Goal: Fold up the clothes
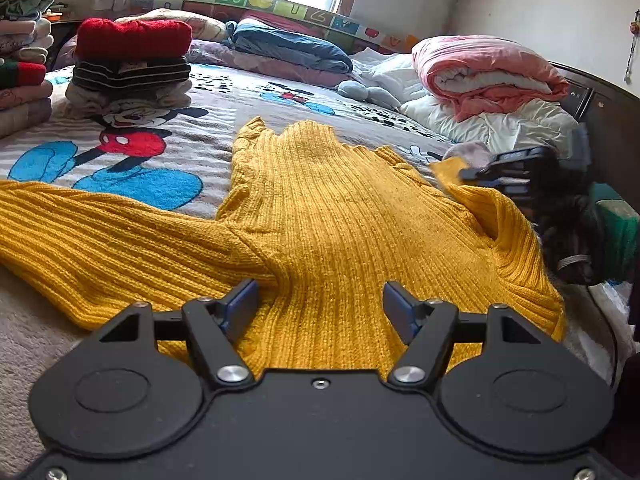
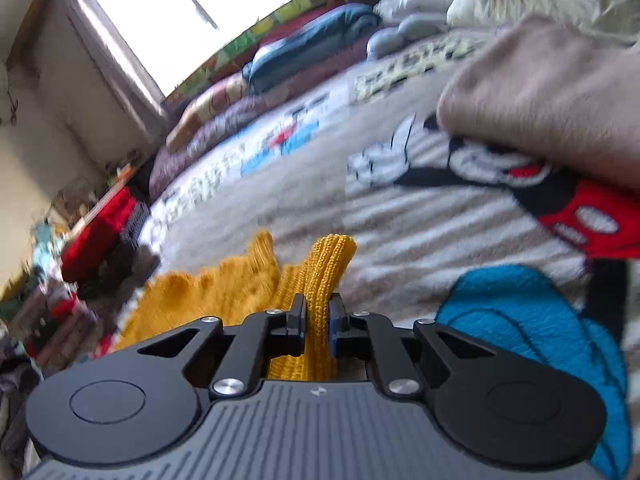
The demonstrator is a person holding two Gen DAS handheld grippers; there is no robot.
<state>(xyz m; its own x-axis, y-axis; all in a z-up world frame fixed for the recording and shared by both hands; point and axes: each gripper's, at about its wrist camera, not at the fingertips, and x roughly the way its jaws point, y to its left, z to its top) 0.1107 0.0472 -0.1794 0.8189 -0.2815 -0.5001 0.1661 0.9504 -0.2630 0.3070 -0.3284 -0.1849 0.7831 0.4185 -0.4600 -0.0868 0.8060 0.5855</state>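
A mustard-yellow ribbed knit sweater (image 1: 328,224) lies spread on the bed, one sleeve stretched out to the left. My left gripper (image 1: 320,304) is open just above the sweater's near edge, nothing between its fingers. At the right of the left wrist view my right gripper (image 1: 472,172) lifts the other sleeve's cuff off the bed. The right wrist view shows that gripper (image 2: 318,316) shut on the yellow cuff (image 2: 328,264), which sticks up between the pads.
A cartoon-mouse blanket (image 1: 160,136) covers the bed. Folded stacks stand at the far left: a red sweater on striped clothes (image 1: 132,60) and a taller pile (image 1: 24,56). A blue garment (image 1: 288,48), a pink quilt (image 1: 488,72) and white bedding lie at the back.
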